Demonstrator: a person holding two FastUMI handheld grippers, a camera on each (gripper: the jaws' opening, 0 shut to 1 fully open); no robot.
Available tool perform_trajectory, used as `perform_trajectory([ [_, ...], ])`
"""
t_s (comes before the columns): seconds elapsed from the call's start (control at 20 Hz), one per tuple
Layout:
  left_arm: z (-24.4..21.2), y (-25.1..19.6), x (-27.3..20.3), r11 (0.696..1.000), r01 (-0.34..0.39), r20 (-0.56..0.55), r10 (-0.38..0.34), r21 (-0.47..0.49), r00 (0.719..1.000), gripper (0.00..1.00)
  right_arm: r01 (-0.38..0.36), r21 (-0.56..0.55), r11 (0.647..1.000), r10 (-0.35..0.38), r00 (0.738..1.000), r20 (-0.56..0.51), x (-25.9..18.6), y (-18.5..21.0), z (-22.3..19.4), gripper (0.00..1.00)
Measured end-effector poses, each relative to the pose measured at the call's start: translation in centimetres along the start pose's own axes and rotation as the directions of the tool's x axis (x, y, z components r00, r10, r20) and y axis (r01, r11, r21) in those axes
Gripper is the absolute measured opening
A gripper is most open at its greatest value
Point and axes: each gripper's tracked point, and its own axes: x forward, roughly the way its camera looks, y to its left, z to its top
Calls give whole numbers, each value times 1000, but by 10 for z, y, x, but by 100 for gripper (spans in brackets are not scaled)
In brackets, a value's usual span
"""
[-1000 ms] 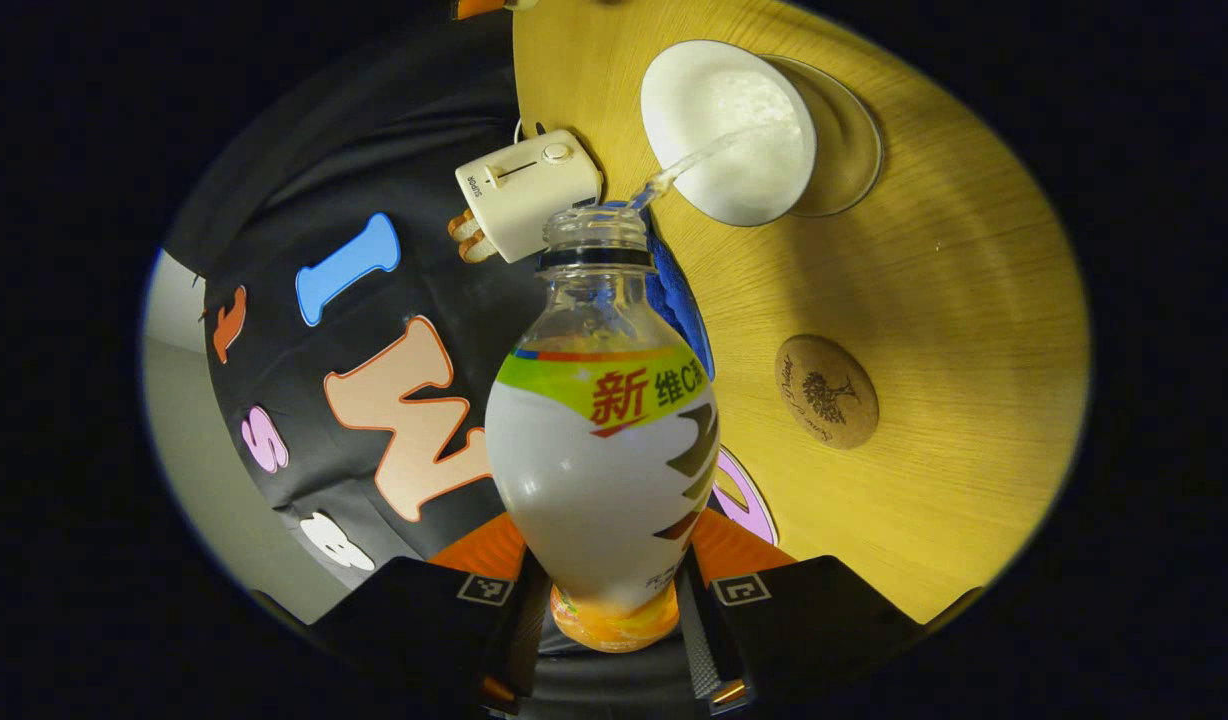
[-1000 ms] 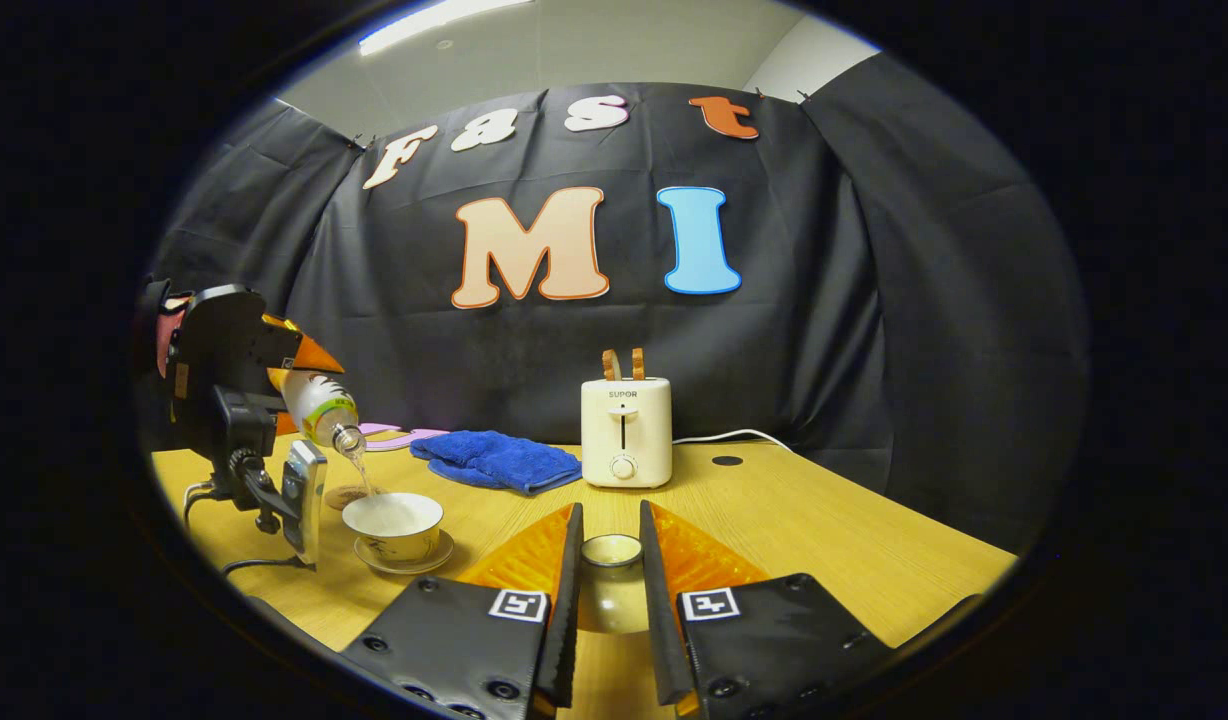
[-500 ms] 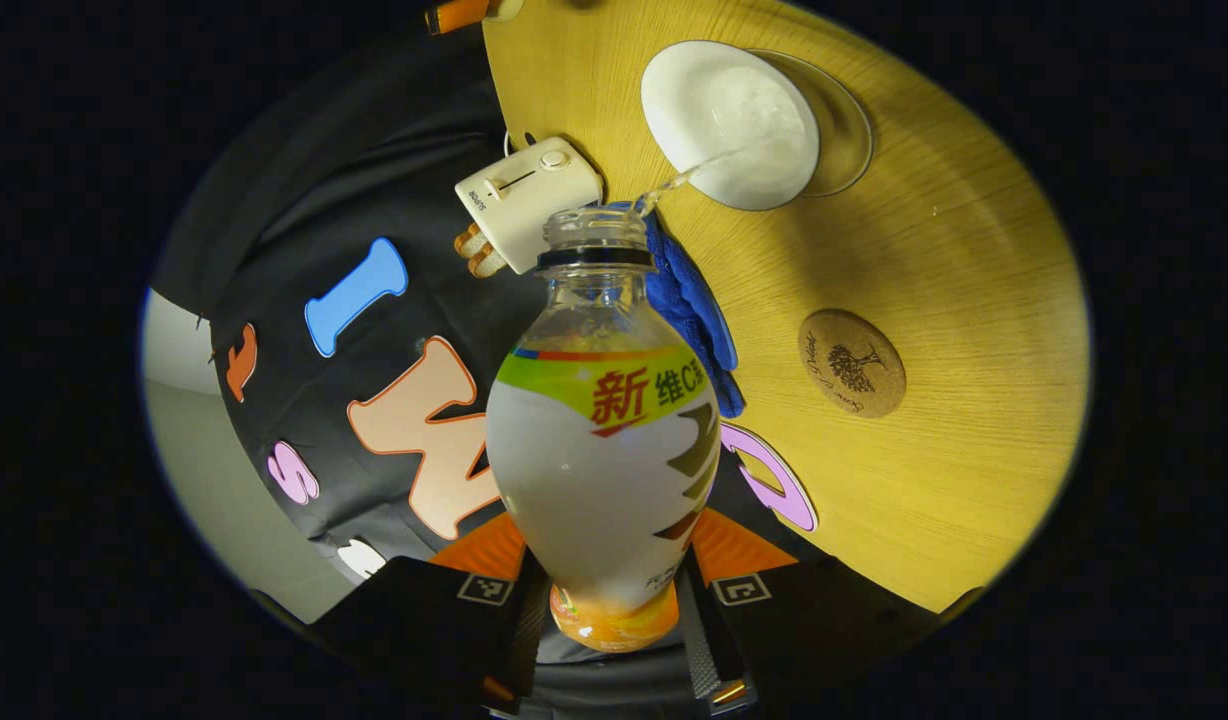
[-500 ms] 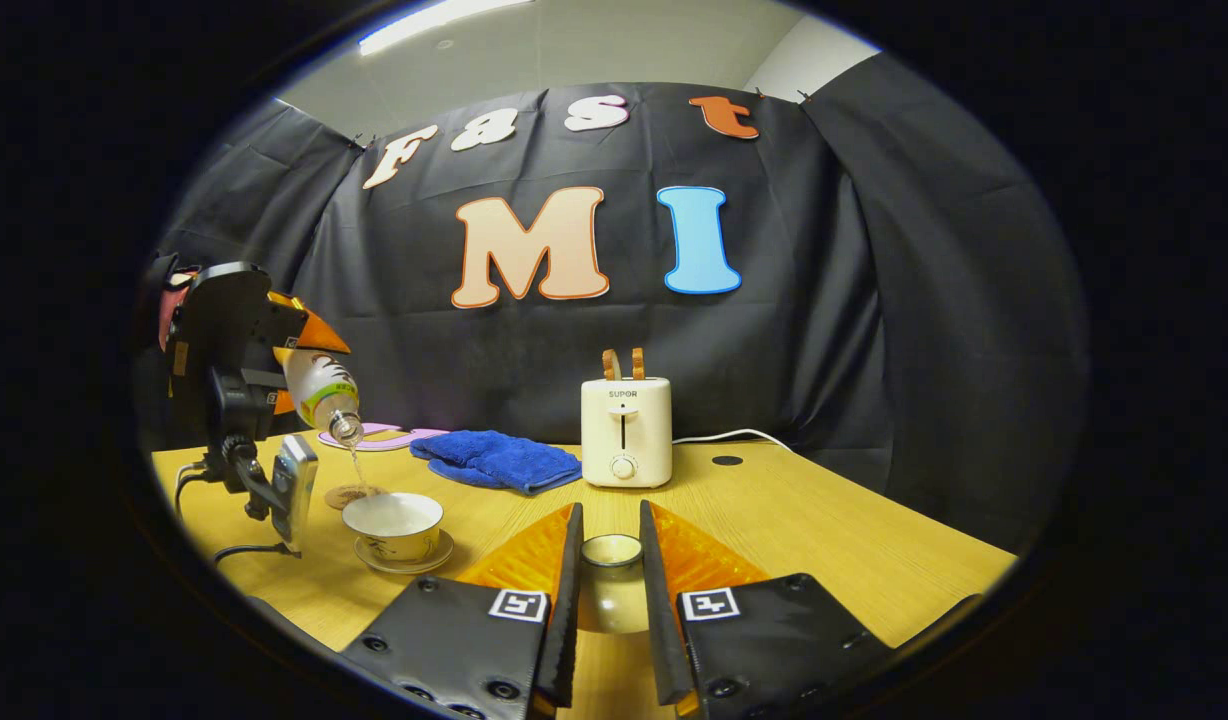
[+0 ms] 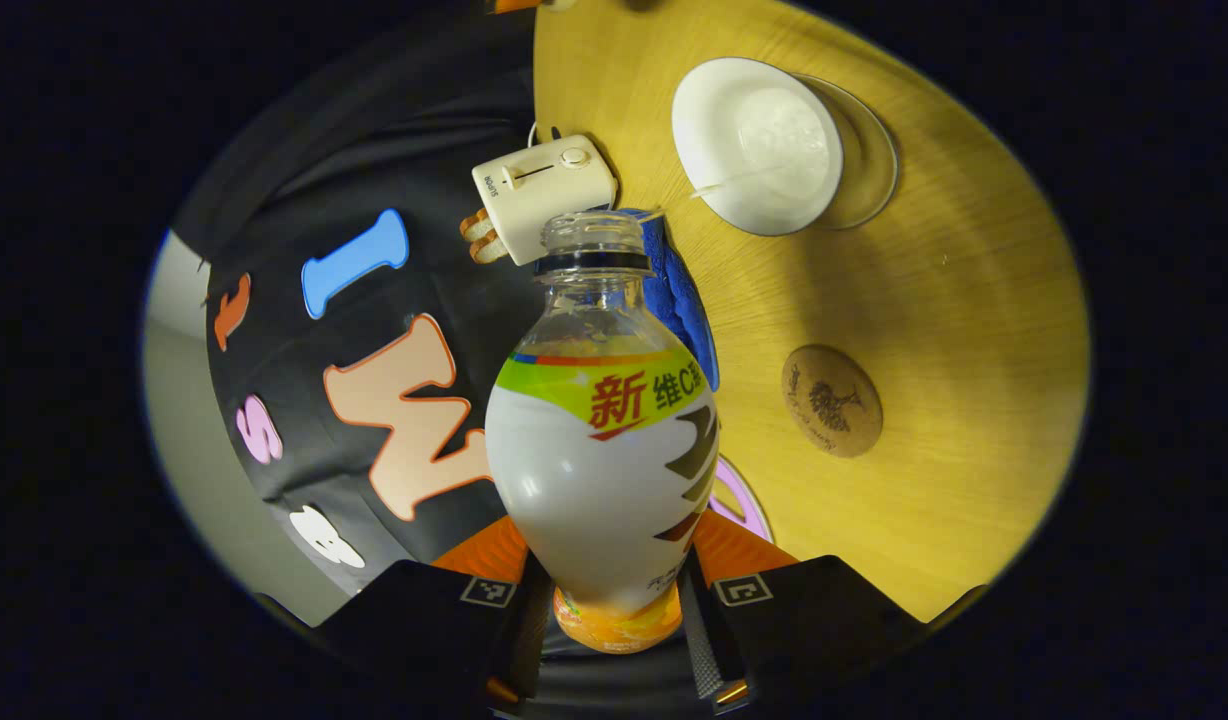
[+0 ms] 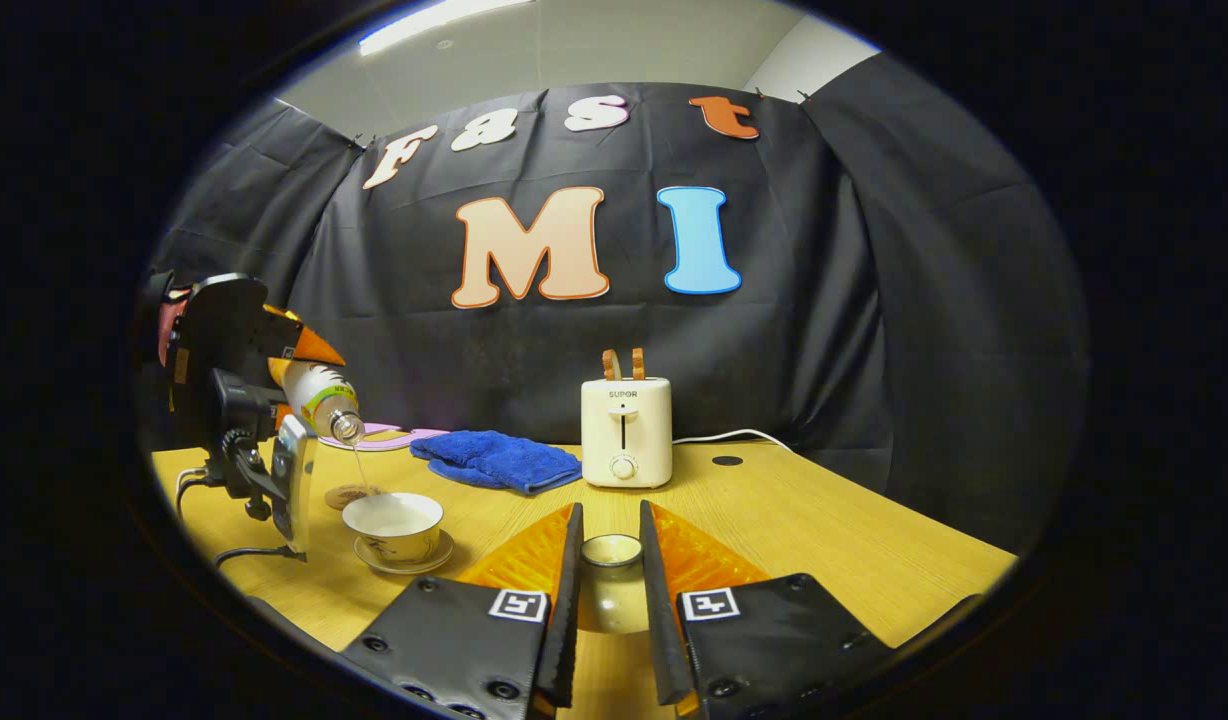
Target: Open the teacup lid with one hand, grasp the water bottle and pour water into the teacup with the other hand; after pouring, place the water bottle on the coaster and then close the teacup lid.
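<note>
**Water bottle being tipped over the teacup, pour thinning**

The water bottle (image 5: 602,440) is being held tilted, neck forward along the left gripper (image 5: 614,625), whose fingers are being pressed against its lower body from both sides. Its long axis is being pointed toward the teacup (image 5: 757,146), and a thin stream is being let fall into the cup from the mouth. The coaster (image 5: 831,401) is lying on the counter (image 5: 934,300) near the cup, well within reach of the left gripper, so the bottle is judged ready to be righted and set there next. The teacup lid (image 6: 611,585) is being clamped between the fingers of the right gripper (image 6: 610,600), low above the counter, apart from the cup. A toaster (image 6: 625,432) and blue cloth (image 6: 496,460) are standing behind.
</note>
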Motion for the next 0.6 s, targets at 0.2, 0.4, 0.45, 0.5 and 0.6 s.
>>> perform_trajectory([
  [0.2, 9, -22, 4, 943, 71, 82, -46, -325, 996, 56, 0, 0, 1000, 0, 1000, 0, 0, 0, 0, 34],
  [0.4, 17, -30, 9, 765, 114, 160, -15, -634, 987, 56, 2, -1, 1000, -2, 1000, -2, 1, 0, 0, 34],
  [0.45, 19, -34, 11, 698, 135, 173, -17, -703, 985, 55, 4, 0, 1000, -4, 1000, -1, 0, -1, 0, 34],
  [0.5, 18, -34, 10, 625, 151, 188, -6, -766, 982, 56, 6, -1, 1000, -6, 1000, -1, 1, -1, 0, 34],
  [0.6, 21, -27, 7, 472, 177, 221, 39, -864, 975, 56, 8, -1, 1000, -8, 1000, -1, 0, -1, 0, 34],
])
